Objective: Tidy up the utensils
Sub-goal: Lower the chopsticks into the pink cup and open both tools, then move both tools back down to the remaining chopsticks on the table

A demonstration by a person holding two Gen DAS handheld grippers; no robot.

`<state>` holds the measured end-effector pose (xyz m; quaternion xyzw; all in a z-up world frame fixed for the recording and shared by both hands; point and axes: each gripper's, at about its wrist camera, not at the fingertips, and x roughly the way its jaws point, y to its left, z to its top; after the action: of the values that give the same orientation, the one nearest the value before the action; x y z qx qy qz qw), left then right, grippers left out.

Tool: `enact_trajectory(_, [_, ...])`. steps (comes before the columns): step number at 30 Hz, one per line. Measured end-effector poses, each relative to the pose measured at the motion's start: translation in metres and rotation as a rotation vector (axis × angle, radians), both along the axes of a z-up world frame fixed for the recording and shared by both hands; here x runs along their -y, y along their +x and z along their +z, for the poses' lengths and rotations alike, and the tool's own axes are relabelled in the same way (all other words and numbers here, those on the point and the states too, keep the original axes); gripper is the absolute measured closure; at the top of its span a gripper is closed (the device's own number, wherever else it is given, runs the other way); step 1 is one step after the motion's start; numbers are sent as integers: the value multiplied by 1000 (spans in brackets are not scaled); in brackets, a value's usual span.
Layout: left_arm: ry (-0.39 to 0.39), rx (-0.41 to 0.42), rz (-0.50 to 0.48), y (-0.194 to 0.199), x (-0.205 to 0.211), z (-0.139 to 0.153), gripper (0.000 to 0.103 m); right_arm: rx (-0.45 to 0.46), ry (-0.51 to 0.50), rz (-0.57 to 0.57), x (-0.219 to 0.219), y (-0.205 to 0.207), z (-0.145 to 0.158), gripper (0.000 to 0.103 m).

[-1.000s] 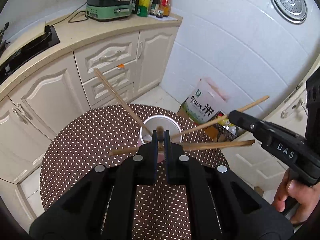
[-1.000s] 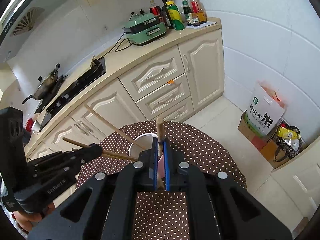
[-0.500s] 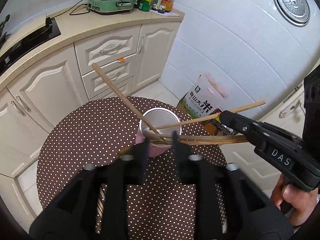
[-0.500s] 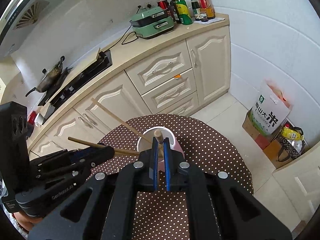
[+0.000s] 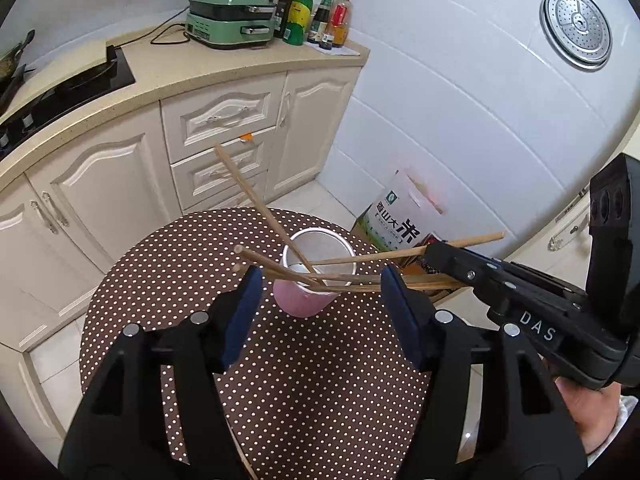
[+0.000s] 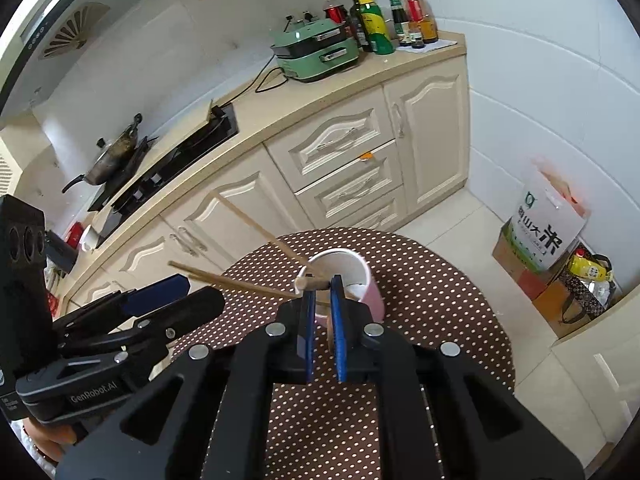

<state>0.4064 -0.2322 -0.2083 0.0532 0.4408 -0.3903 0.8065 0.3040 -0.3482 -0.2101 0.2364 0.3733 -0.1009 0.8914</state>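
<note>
A pink cup (image 5: 306, 300) with a white rim stands on the round brown dotted table (image 5: 168, 264). Several wooden chopsticks (image 5: 248, 190) lean in it, fanning left and right. My left gripper (image 5: 320, 284) is open wide just in front of the cup, empty. My right gripper (image 6: 321, 292) is shut on a chopstick (image 6: 310, 281) and holds it over the cup (image 6: 362, 284); it shows at the right in the left wrist view (image 5: 434, 252). The left gripper shows at the left in the right wrist view (image 6: 200, 292).
Cream kitchen cabinets (image 5: 216, 120) and a counter run behind the table, with a stove (image 5: 80, 80), a green appliance (image 5: 232, 20) and bottles (image 5: 316, 16). A rice bag (image 5: 396, 220) and boxes stand on the floor by the white wall.
My left gripper opened and let go of the chopstick it held, which now leans in the cup. My right gripper lowered its chopstick toward the cup.
</note>
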Motion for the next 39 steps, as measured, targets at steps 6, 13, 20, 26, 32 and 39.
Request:
enact_trajectory(6, [-7, 6, 34, -4, -22, 7, 39, -1, 7, 12, -8, 1, 0, 85])
enact_trajectory(13, [-2, 13, 67, -6, -46, 9, 39, 2, 29, 4, -15, 3, 2, 79])
enact_trajectory(20, [6, 7, 104, -8, -64, 7, 39, 41, 14, 16, -31, -7, 14, 79])
enact_trajectory(26, [13, -5, 140, -9, -85, 1, 37, 77, 2, 36, -52, -17, 26, 79])
enact_trajectory(32, [28, -43, 190, -7, -111, -10, 36, 65, -21, 92, -84, -18, 24, 79])
enact_trajectory(39, [75, -100, 235, -3, -136, -36, 36, 3, -11, 171, -117, -10, -1, 79])
